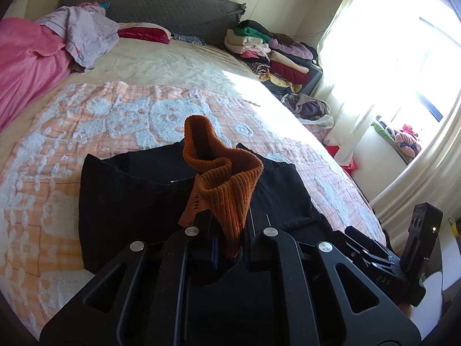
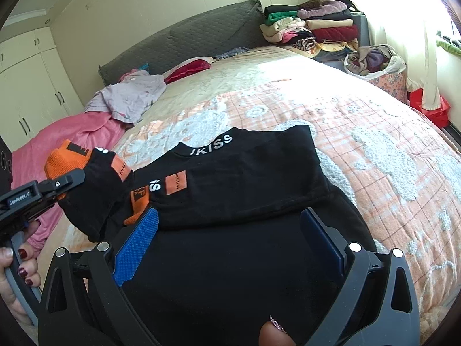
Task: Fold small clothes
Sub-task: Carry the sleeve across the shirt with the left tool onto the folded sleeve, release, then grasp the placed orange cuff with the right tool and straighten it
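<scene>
We see daylight blow out the window (image 1: 426,66), a sunlit patch on the bed (image 1: 247,86)'s far right edge; fisheye bends the borders.

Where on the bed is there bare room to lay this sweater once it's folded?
Free: the patterned orange blanket right of the black sweater, and the cream bedspread between it and the grey headboard. Crowded: the pink blanket and lilac garment at left, and the stacked clothes by the window.
</scene>
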The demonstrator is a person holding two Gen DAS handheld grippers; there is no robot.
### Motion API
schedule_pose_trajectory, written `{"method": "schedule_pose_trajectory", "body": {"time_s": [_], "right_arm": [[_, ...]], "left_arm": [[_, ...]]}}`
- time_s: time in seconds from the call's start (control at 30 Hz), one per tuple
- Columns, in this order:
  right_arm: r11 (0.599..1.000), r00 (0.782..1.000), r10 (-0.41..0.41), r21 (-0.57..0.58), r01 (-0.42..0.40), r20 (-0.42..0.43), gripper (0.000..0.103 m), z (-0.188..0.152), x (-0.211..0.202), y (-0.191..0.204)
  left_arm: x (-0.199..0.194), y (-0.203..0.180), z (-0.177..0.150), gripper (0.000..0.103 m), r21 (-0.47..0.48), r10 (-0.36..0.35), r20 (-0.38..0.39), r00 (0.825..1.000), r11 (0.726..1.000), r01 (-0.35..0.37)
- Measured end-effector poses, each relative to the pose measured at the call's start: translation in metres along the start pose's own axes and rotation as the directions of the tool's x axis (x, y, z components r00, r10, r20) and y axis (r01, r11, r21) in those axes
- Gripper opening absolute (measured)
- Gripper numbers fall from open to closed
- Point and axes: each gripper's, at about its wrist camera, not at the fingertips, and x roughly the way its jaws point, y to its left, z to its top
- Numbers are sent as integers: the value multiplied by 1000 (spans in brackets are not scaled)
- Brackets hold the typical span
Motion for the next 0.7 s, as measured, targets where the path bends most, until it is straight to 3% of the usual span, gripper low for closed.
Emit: {"method": "schedule_pose_trajectory", "body": {"time_s": [0.33,0.4,0.57,0.7], "right_arm": [[999,999,-45,28,45,-3,98,1,4,-15],[998,998,-56,32,57,-6,98,0,6,-18],[997,998,-68,34,69,-14,98,-1,12,-16],[999,999,-21,28,22,-50,98,-5,22,-8]], "left_arm": [[33,-8,-16,7,42,-70,-99,993,996,74],[37,-7,-18,13,31,-89,-110,990,995,93],[45,1,-22,40,-2,-133,-145,980,991,134],[42,9,-21,41,2,-93,-139,986,996,94]]}}
